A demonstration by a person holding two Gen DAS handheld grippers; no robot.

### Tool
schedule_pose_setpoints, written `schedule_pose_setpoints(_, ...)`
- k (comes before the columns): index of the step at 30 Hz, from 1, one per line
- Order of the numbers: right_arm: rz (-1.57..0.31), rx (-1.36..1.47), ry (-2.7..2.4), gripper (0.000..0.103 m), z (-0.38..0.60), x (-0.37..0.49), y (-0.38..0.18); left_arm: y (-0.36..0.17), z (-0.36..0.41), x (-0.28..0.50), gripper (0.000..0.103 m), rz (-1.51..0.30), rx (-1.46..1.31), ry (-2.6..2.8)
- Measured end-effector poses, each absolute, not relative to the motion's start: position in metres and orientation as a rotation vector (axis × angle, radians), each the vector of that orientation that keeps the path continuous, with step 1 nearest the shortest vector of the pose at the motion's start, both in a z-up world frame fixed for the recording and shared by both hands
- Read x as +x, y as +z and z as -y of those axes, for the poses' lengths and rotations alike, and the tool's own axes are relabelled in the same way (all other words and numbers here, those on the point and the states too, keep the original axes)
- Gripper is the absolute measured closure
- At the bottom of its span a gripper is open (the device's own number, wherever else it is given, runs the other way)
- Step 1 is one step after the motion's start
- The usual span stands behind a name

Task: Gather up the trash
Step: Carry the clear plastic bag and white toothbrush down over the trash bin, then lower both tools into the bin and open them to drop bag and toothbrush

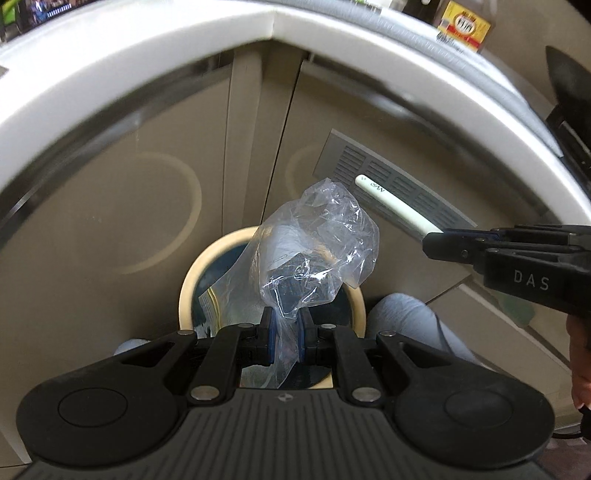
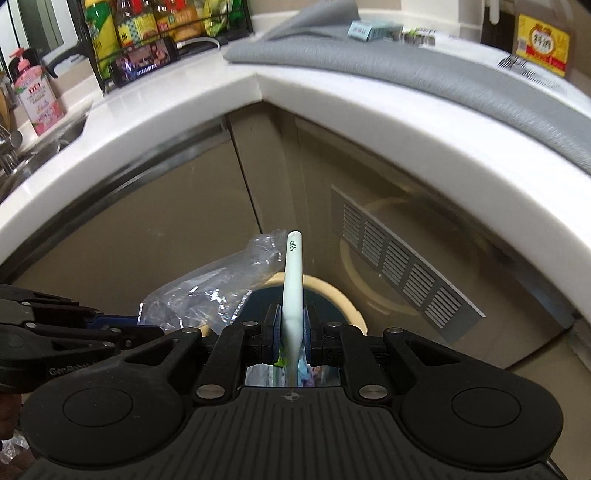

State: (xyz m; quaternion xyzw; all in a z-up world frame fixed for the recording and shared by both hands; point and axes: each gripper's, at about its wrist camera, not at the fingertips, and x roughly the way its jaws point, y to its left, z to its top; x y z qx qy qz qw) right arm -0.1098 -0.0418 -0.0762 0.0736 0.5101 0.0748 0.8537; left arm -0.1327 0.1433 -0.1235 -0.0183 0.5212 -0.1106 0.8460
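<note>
My left gripper [image 1: 287, 334] is shut on a crumpled clear plastic bag [image 1: 314, 243], which stands up from the blue pads above a round cream-rimmed bin [image 1: 192, 291] on the floor. My right gripper [image 2: 290, 334] is shut on a pale green-white tube [image 2: 293, 273] that points upward out of the jaws. In the left wrist view the right gripper [image 1: 428, 245] reaches in from the right with the tube [image 1: 391, 203] sticking out toward the upper left. In the right wrist view the left gripper [image 2: 136, 321] comes in from the left with the bag [image 2: 207, 288] over the bin [image 2: 332, 291].
A white corner countertop [image 2: 258, 85] overhangs beige cabinet doors [image 2: 147, 236]; a metal vent grille [image 2: 402, 266] sits in the right door. A grey mat [image 2: 424, 70], bottles and a rack of condiments [image 2: 155, 26] stand on the counter, with a sink [image 2: 37, 147] at left. A person's trouser leg [image 1: 413, 317] is beside the bin.
</note>
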Motion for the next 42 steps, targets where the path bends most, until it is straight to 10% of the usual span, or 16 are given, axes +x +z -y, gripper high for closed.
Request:
schedule_pose_setpoints(34,-1.330,0.190,0.161,0.089,0.024,-0.056,-0.193,-0.243,-0.108,-0.060,0.090,-1.396,0.084,-0.283)
schedule_pose_setpoints(35,-1.334,0.195,0.161,0.089,0.026,-0.055,-0.193,-0.243,-0.109,-0.060,0.087,-1.393,0.081,-0.278)
schedule_pose_setpoints(37,-1.343,0.211,0.162,0.089,0.027,-0.055,-0.191,-0.242,-0.112,-0.057,0.048,-1.395,0.070,-0.261)
schedule_pose_setpoints(38,-1.348,0.222,0.155,0.088,0.029,-0.055,-0.191,-0.241,-0.114,-0.056,0.005,-1.407,0.065,-0.239)
schedule_pose_setpoints(42,-1.356,0.228,0.114,0.038,0.035,-0.058,-0.186,-0.233,-0.127,-0.060,0.000,-1.423,0.022,-0.206)
